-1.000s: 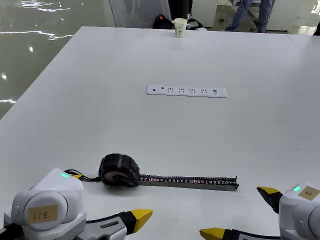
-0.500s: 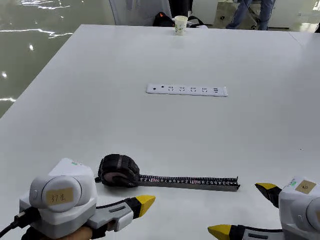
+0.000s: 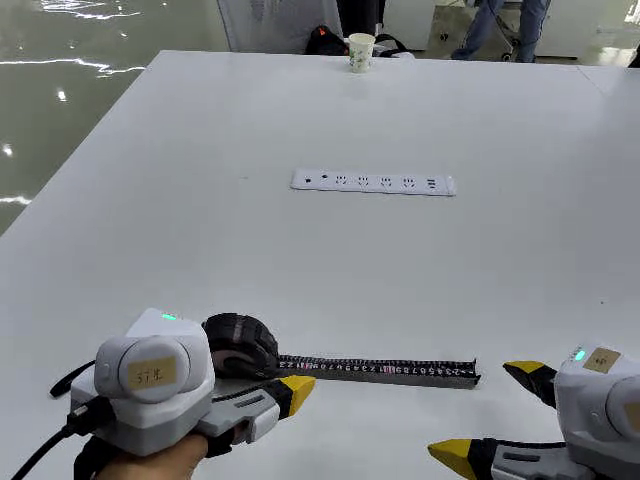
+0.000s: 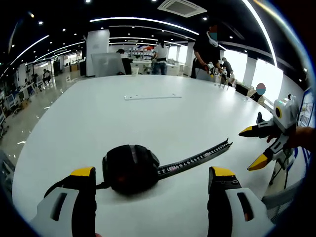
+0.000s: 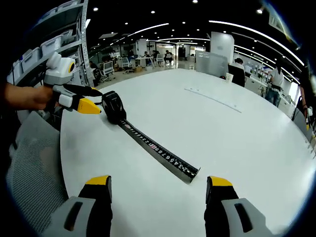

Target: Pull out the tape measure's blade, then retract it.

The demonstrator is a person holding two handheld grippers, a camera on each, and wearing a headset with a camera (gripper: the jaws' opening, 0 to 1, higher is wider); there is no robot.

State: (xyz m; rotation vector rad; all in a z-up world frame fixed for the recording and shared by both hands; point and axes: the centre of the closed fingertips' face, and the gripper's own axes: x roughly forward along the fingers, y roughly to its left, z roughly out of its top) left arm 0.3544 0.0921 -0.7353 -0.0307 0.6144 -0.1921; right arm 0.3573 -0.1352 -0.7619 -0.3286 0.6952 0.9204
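Left gripper [image 4: 152,173], jaws spread wide, brackets the tape measure [image 3: 240,342] on the white counter [image 3: 300,260] – its blade [image 3: 380,369] lies pulled out toward the right gripper [image 3: 488,412], jaws likewise released – a loose clamp could let the case skid during retraction

The left gripper [image 4: 153,173], white-bodied with yellow-tipped fingers [image 4: 83,174], has moved forward from the near edge of the white table [image 3: 330,270] to the round black tape measure case [image 4: 131,168]. A second ago it sat short of the case and to its left. Now the case lies between its spread fingers. In the head view the gripper's body now covers the left part of the case, and the hand [image 3: 150,465] holding it has come into view at the bottom.
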